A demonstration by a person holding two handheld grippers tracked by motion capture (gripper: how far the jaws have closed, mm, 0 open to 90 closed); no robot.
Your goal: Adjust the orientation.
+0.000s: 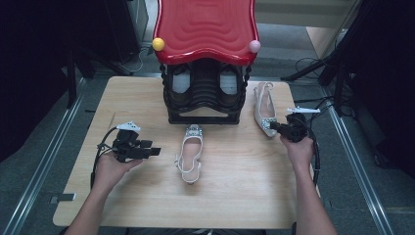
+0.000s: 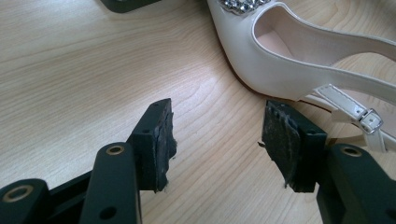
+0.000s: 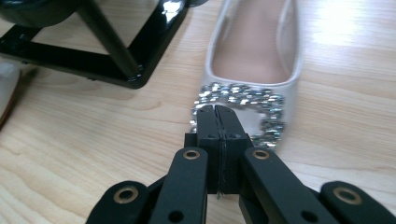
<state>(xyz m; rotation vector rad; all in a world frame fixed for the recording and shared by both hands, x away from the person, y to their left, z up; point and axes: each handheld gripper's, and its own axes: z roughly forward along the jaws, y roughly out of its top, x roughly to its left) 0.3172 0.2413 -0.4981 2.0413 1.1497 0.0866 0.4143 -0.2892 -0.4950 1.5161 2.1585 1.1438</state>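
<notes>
The right-hand shoe [image 1: 265, 108] lies on the wooden table [image 1: 147, 196] in the upper right of the high view, toe towards the lower edge of the frame, heel strap towards the top. It is pale beige with a square rhinestone buckle [image 3: 243, 109] on its toe. The right gripper [image 1: 278, 128] sits at that toe, pointing towards the left of the frame. In the right gripper view its two black jaws are pressed flat together with nothing between them, and their tips stand in front of the buckle; whether they touch it I cannot tell.

A second shoe [image 1: 191, 152], white with the same kind of buckle, lies in the middle of the high view, well apart from the first, toe towards the top. The left gripper [image 1: 149, 151] rests at the centre left of that view, aimed towards this shoe. In the left gripper view its jaws stand wide apart over bare wood, holding nothing, with the white shoe's side and its strap buckle [image 2: 369, 119] just beyond the jaw at the right of the frame.

Between the shoes, at the top centre of the high view, stands a black rack [image 1: 204, 95] under a red wavy top [image 1: 205, 27], with a yellow ball [image 1: 158, 44] and a pink ball [image 1: 254, 46] at its front corners.
</notes>
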